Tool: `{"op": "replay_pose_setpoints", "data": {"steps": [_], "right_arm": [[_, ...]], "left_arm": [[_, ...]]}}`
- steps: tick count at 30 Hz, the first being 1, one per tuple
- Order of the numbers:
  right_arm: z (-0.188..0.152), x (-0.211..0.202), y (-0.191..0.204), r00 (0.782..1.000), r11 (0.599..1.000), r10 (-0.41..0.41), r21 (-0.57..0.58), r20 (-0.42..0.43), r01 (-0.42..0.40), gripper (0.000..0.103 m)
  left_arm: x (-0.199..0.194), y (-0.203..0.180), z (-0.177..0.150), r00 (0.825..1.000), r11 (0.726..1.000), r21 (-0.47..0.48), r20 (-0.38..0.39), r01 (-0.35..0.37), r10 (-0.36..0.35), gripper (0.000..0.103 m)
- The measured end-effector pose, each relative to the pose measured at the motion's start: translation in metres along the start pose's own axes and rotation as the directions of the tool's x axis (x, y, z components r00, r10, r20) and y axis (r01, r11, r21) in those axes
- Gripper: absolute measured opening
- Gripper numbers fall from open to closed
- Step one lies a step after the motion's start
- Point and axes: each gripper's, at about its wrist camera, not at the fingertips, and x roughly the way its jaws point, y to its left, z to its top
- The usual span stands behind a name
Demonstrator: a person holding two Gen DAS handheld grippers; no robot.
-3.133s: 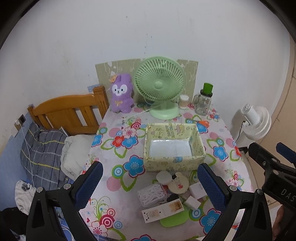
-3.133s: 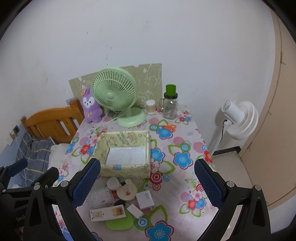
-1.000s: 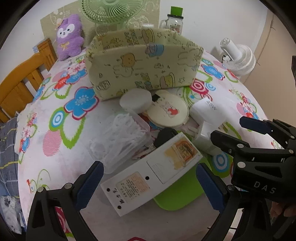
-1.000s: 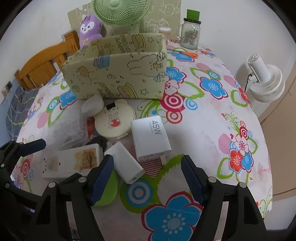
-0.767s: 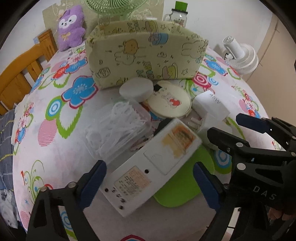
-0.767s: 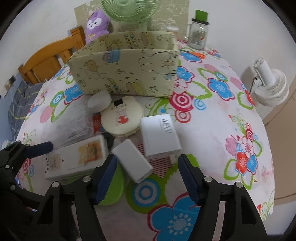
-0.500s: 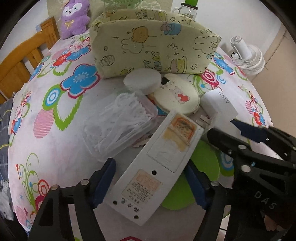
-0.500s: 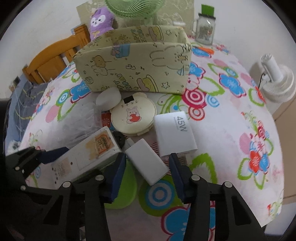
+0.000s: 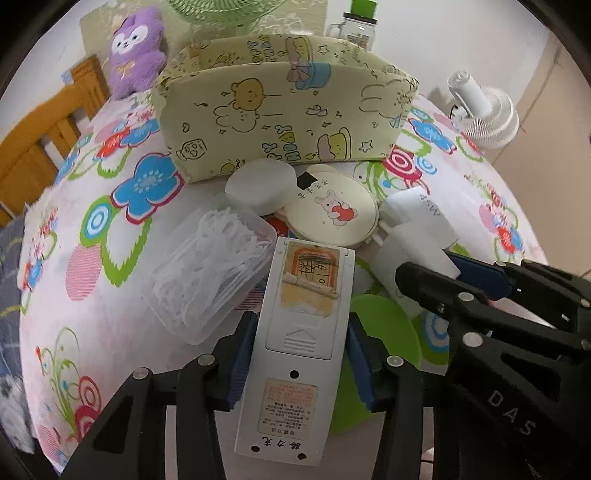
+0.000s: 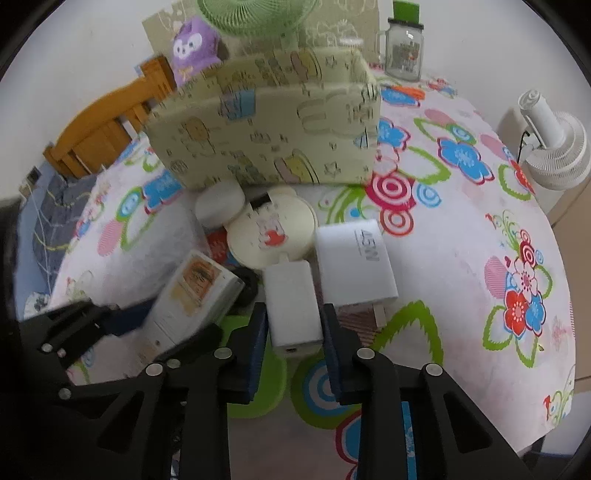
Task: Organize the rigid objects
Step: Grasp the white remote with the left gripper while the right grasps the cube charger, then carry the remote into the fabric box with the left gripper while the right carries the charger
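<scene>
Two grippers, two catches: low in the left wrist view the left gripper (image 9: 299, 354) has its blue pads pressed against both long sides of a white remote (image 9: 295, 347), back face up, running from the bottom of the frame up toward the centre. In the right wrist view the right gripper (image 10: 293, 338) is clamped the same way, narrow gap, on a small white charger (image 10: 294, 308) just below frame centre, port end facing the camera. Both items sit in the clutter at the near end of the flowered tablecloth (image 10: 461, 229). Right beside the small charger, touching its right side, lies a bigger white 45W charger (image 10: 352, 260). Above them is a round cream compact (image 10: 271, 230) with a bear picture, and a white round lid (image 10: 218, 205) up and to its left. A clear box of floss picks (image 9: 210, 273) sits left of the remote in the left view, touching it. A green flat dish (image 9: 384, 354) peeks from under the remote and the pads. Behind the pile, in the upper middle of both views, stands the yellow cartoon-print fabric bin (image 9: 284, 122), with a purple plush (image 9: 136, 44), green fan (image 10: 255, 18) and glass jar (image 10: 404, 48) along the top edge.
</scene>
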Motion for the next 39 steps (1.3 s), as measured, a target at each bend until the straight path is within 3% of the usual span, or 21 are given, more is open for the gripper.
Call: {"op": "replay_pose_setpoints", "data": {"steps": [7, 30, 34, 39], "right_arm": [[0.010, -0.007, 0.001, 1.000, 1.000, -0.005, 0.017, 0.029, 0.005, 0.028], [0.057, -0.064, 0.011, 0.988, 0.999, -0.044, 0.023, 0.150, 0.041, 0.028], [0.063, -0.074, 0.010, 0.983, 0.998, -0.048, 0.047, 0.180, 0.040, 0.028], [0.073, -0.089, 0.015, 0.972, 0.998, -0.065, 0.037, 0.226, 0.059, 0.028]], "left_arm": [[-0.011, -0.002, 0.007, 0.998, 0.999, 0.001, 0.044, -0.046, 0.046, 0.048], [-0.067, 0.005, 0.046, 0.989, 0.996, -0.072, 0.136, -0.055, 0.064, 0.048], [-0.074, 0.007, 0.054, 0.990, 0.994, -0.094, 0.122, -0.059, 0.070, 0.048], [-0.092, 0.013, 0.065, 0.983, 0.990, -0.119, 0.159, -0.068, 0.087, 0.048]]}}
